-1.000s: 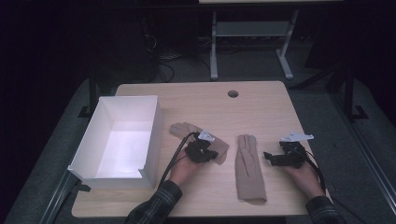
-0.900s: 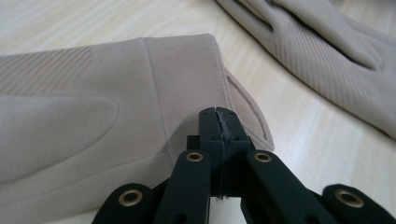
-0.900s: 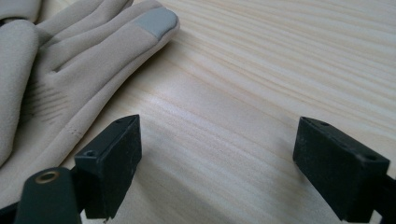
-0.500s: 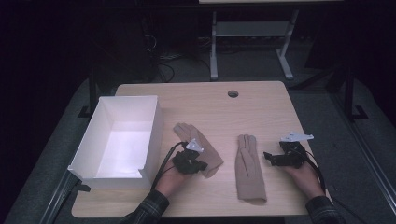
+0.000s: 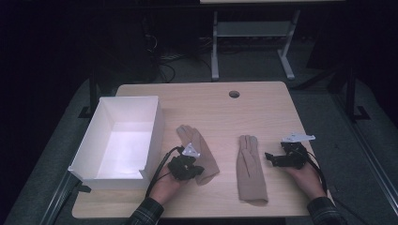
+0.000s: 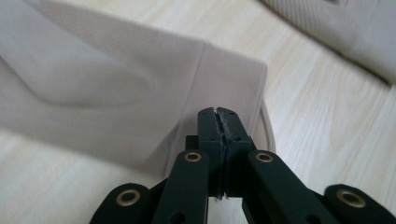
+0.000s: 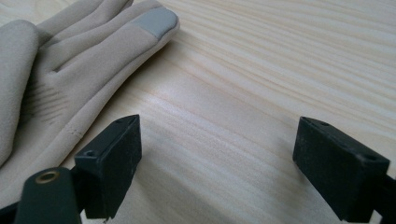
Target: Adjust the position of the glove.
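Two beige gloves lie on the wooden table (image 5: 263, 108). The left glove (image 5: 206, 157) lies slanted beside the box, with its fingers toward the far left. My left gripper (image 5: 199, 171) is at its cuff end. In the left gripper view the left gripper (image 6: 218, 112) has its jaws shut, pinching the edge of the left glove (image 6: 116, 79). The right glove (image 5: 248, 168) lies flat, fingers pointing away from me. Just right of it my right gripper (image 5: 268, 157) rests low and open. Bare wood lies between the jaws of the right gripper (image 7: 217, 154), and the right glove (image 7: 70, 60) is at its left.
A white open box (image 5: 155, 126) stands at the table's left, close to the left glove. A round cable hole (image 5: 233, 94) sits near the far edge. Dark floor, cables and a desk frame (image 5: 215, 47) lie beyond the table.
My left gripper has moved left and toward the near edge, pulling the left glove's cuff along with it. The right gripper and right glove stay put.
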A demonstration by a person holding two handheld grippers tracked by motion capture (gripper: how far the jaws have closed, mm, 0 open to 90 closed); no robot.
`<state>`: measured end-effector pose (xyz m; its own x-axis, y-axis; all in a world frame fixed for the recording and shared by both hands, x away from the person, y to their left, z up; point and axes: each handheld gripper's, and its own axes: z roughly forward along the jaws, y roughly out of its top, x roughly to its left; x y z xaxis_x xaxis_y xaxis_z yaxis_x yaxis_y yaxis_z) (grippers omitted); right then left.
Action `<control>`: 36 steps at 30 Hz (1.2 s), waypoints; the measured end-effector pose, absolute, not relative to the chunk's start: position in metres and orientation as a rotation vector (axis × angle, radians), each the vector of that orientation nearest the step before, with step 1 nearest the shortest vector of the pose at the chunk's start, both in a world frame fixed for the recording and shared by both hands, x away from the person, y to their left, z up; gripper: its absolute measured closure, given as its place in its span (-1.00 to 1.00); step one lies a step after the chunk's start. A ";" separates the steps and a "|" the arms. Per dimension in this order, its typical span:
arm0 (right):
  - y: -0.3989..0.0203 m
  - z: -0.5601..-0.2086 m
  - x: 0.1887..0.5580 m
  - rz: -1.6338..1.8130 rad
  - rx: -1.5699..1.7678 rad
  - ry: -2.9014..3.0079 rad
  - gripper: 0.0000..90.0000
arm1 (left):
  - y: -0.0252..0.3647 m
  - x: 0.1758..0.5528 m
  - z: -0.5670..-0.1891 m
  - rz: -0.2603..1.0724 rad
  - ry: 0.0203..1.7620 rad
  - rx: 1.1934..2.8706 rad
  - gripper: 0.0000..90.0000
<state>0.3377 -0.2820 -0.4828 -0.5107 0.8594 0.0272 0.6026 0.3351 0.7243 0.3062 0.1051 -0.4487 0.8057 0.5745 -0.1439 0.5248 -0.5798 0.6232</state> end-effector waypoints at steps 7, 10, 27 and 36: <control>-0.281 -0.483 0.338 0.981 1.302 2.239 -0.66 | 0.098 0.336 -0.439 0.224 0.869 2.286 0.99; -0.281 -0.483 0.338 0.981 1.302 2.239 -0.66 | 0.096 0.352 -0.438 0.291 0.899 2.284 0.99; -0.281 -0.483 0.338 0.981 1.311 2.239 -0.66 | 0.085 0.403 -0.457 0.293 0.981 2.280 0.99; -0.281 -0.483 0.338 0.980 1.310 2.239 -0.66 | 0.077 0.394 -0.458 0.242 0.915 2.299 0.99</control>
<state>0.3378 -0.2808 -0.4826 -0.5015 0.8646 0.0324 0.6101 0.3269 0.7217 0.3938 0.0767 -0.4576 0.7403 0.6693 -0.0629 0.5505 -0.5499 0.6281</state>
